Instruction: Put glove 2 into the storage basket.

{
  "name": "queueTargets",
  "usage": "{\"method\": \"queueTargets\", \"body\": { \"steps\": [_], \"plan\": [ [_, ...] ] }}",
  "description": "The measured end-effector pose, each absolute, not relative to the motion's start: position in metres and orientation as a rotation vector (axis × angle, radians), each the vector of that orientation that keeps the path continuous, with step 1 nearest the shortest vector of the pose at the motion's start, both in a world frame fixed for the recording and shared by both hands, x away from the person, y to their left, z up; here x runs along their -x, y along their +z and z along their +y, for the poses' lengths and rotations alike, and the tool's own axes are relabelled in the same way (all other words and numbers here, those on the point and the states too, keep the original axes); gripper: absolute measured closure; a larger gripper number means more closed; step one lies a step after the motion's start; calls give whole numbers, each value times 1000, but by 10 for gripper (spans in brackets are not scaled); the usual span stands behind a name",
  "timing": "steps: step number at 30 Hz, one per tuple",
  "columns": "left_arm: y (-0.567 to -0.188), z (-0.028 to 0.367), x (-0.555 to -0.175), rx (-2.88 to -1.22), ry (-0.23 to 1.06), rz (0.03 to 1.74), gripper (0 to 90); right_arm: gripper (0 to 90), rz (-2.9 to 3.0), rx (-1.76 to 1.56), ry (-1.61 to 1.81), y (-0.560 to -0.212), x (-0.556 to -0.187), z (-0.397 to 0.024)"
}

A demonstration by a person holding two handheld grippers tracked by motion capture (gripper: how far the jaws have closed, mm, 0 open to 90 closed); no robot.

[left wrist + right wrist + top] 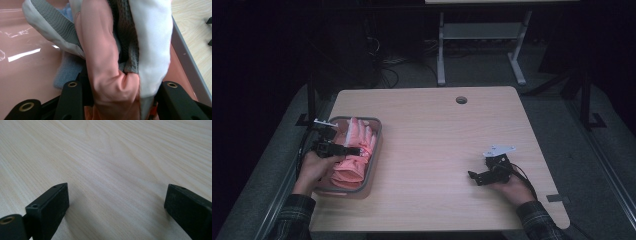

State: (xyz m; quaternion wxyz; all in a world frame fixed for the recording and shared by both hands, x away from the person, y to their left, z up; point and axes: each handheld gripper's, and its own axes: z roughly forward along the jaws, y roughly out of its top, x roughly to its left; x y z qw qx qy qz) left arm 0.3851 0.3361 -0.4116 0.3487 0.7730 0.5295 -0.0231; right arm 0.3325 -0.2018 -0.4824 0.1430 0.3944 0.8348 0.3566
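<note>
Here: left claw (354,150) over pink tray (374,160) at tabletop (437,135) left edge, jaws clamped on pink-white glove (112,62); right claw (117,202) wide open, nothing between jaws, low over bare wood.

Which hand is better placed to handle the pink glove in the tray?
Left: its tongs already straddle the pink rubber glove in the grey-rimmed tray. The right tongs rest far off on bare table.

Counter (437,145): pale wood-grain, smooth, matt. Tray (27,62): pink plastic, glossy, grey rim. Glove (105,57): soft cloth, pink and white, matt, with rough grey textured grip patches. Left tongs (120,95) and right tongs (117,207): black matt plastic, brass-coloured metal eyelets.
</note>
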Motion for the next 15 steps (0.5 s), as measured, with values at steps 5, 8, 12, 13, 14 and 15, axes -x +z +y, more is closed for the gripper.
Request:
{"method": "queueTargets", "body": {
  "steps": [5, 8, 12, 13, 14, 15],
  "plan": [
    [-413, 338, -385, -1982, -83, 1365, 466, 51, 2408, -1137, 1028, -482, -333, -202],
    [-410, 339, -387, -1987, -91, 1351, 345, 51, 2408, -1138, 1028, -482, -333, -202],
    [-405, 340, -385, -1996, -38, 1335, 201, 51, 2408, -1137, 1028, -482, -333, -202],
    [-403, 341, -385, -1992, -31, 1334, 177, 51, 2408, -1137, 1028, -482, -333, -202],
    [-401, 342, -384, -1991, -21, 1336, 161, 51, 2408, -1137, 1029, -482, -333, -202],
    [-399, 344, -384, -1992, -10, 1339, 148, 51, 2408, -1137, 1028, -482, -333, -202]
  ]
}}
